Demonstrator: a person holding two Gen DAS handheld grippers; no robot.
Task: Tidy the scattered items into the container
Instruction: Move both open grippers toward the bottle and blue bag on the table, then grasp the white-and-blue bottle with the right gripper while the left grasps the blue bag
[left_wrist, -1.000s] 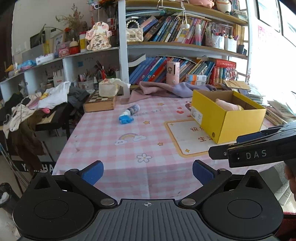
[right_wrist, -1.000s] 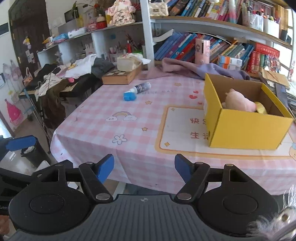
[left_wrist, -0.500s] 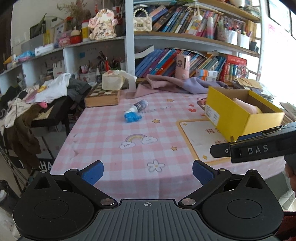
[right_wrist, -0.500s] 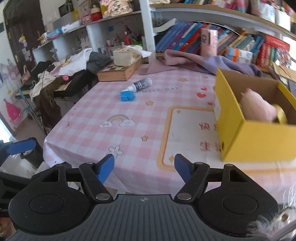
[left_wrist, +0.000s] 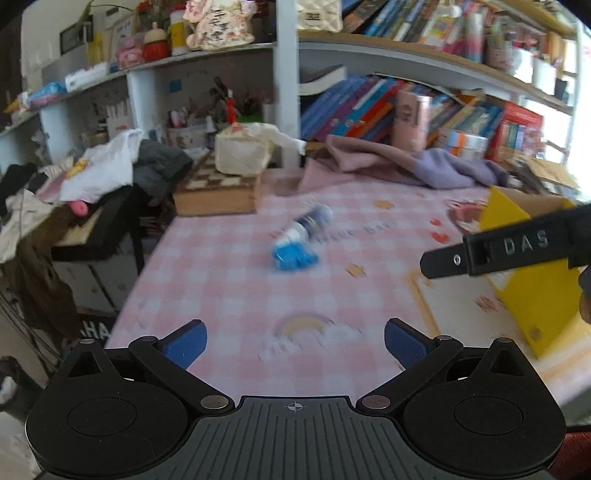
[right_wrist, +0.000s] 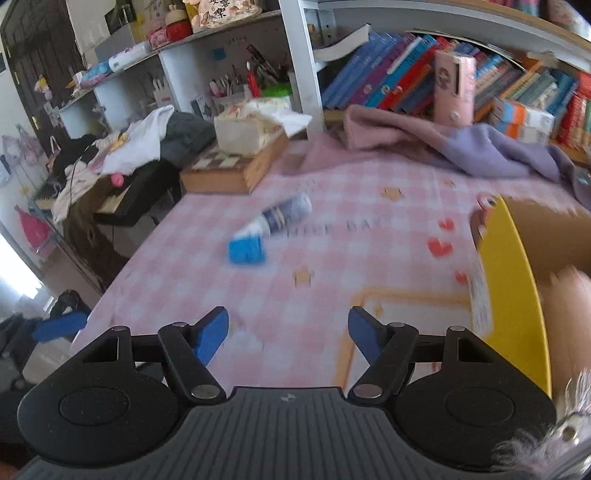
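A small bottle (left_wrist: 309, 221) (right_wrist: 281, 218) lies on its side on the pink checked tablecloth, with a blue block (left_wrist: 294, 256) (right_wrist: 246, 250) at its near end. The yellow box (left_wrist: 535, 302) (right_wrist: 513, 280) stands at the right, a pink soft toy (right_wrist: 570, 295) inside it. My left gripper (left_wrist: 295, 341) is open over the table's near edge, short of the bottle, nothing between its fingers. My right gripper (right_wrist: 288, 332) is open too, holding nothing, near the box's left wall. In the left wrist view, the right gripper's black arm (left_wrist: 509, 247) crosses in front of the box.
A wooden chessboard box (left_wrist: 218, 192) (right_wrist: 236, 170) with a tissue pack on it sits at the table's far left. A pink and purple cloth (left_wrist: 406, 166) (right_wrist: 443, 144) lies along the back edge below bookshelves. A side stand piled with clothes (left_wrist: 92, 173) is left of the table.
Both grippers have moved forward over the table toward the bottle and blue block, which now look larger and closer. The yellow box has slid to the right edge of both views.
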